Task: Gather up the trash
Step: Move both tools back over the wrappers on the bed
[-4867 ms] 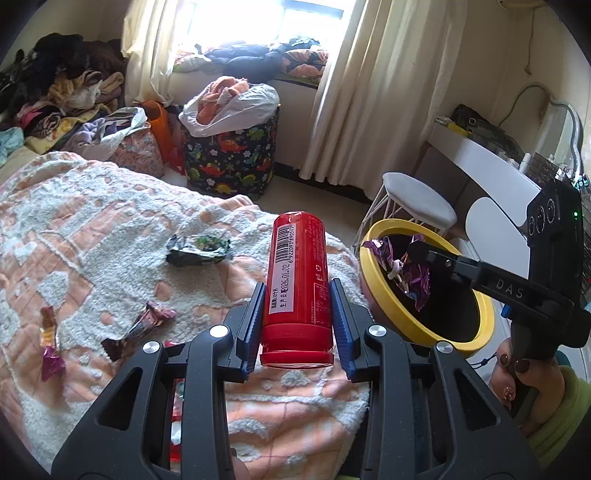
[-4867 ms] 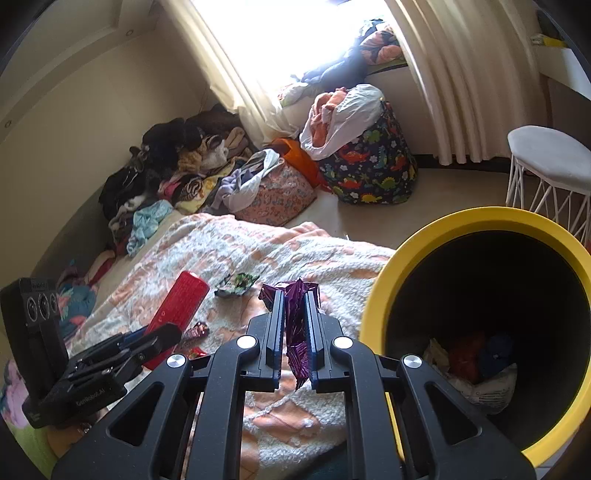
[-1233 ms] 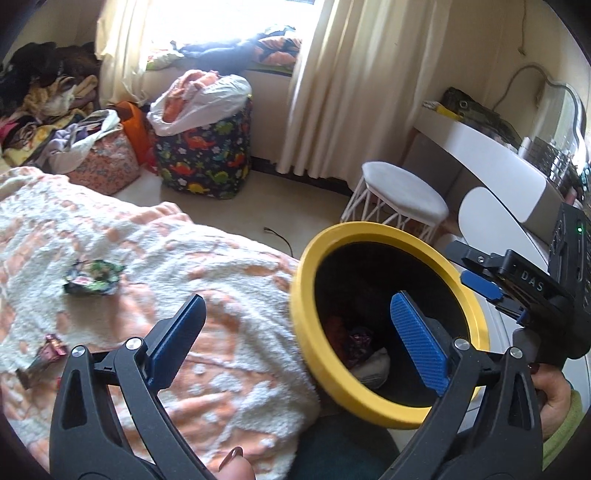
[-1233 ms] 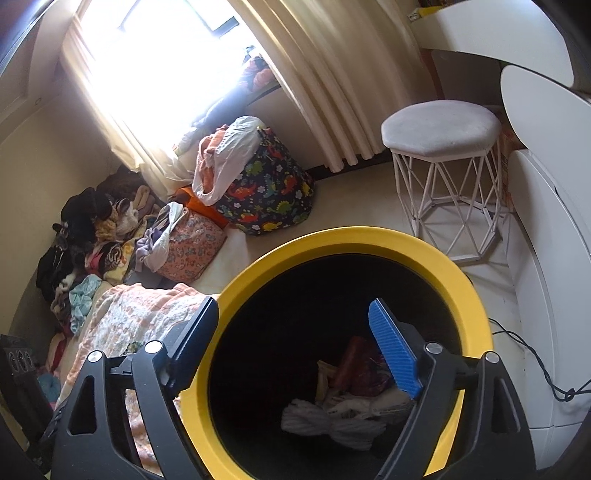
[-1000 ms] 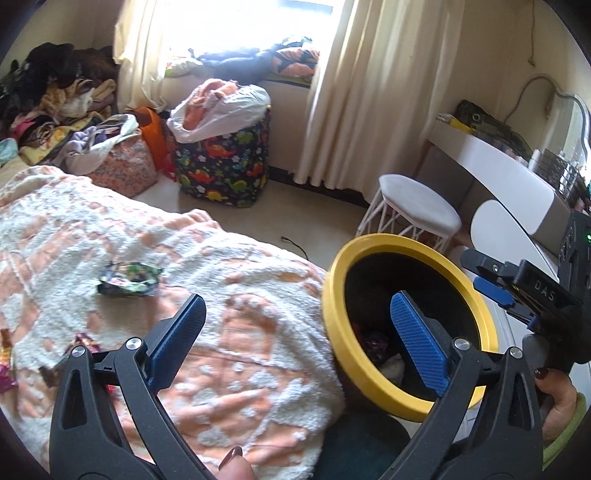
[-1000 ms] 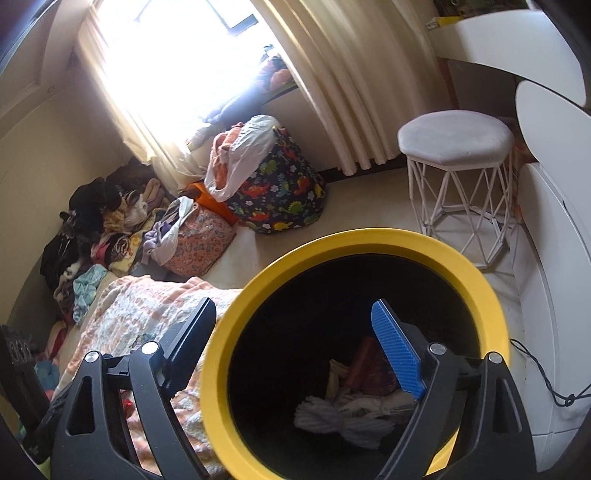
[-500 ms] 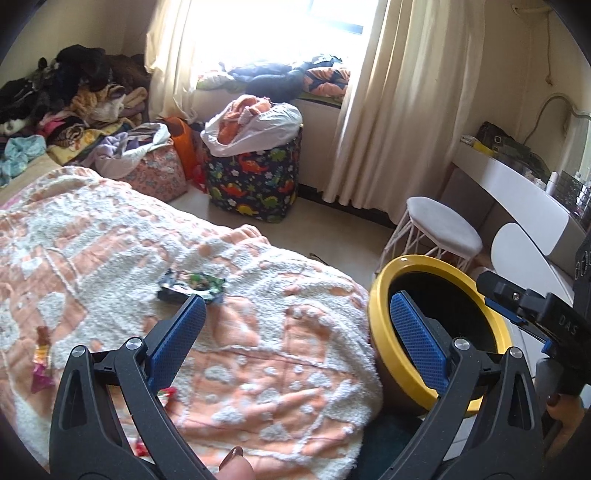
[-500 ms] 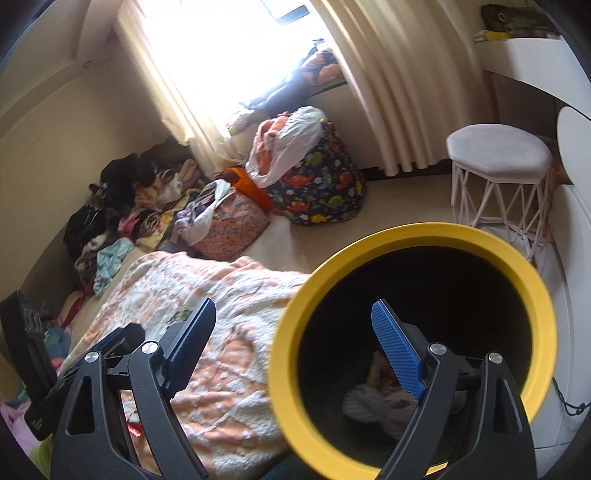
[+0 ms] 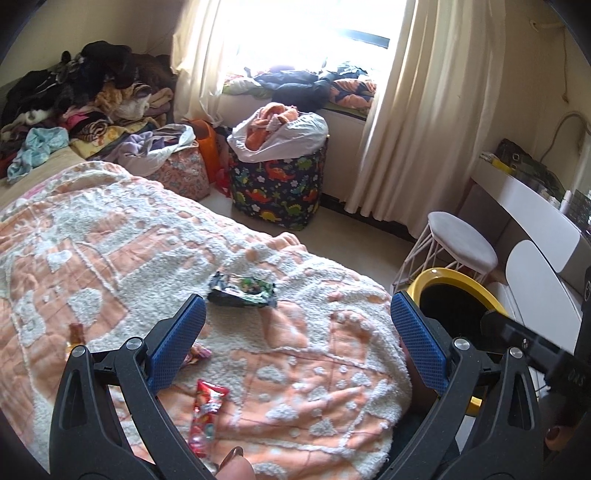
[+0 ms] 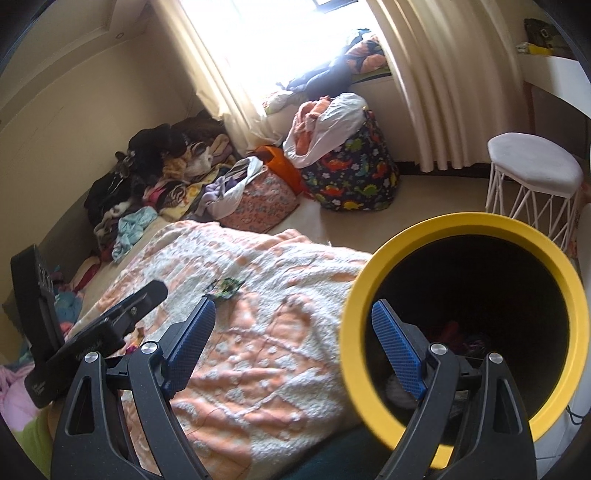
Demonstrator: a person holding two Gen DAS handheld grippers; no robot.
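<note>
Now | left gripper (image 9: 295, 334) wide, empty | right gripper (image 10: 293, 338) wide, empty

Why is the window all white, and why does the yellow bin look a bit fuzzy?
Left wrist view: sunlight overexposes the window, washing it white. Right wrist view: same glare at the window; the yellow bin rim near the lens is smeared, likely motion blur; the fisheye lens bends the curtain and darkens the corners.

Blanket (image 9: 122, 236): open above, only flat wrappers (image 9: 242, 291) scattered.
Bin mouth (image 10: 535, 236): unobstructed.
Stool (image 10: 532, 162): beyond bin.
</note>
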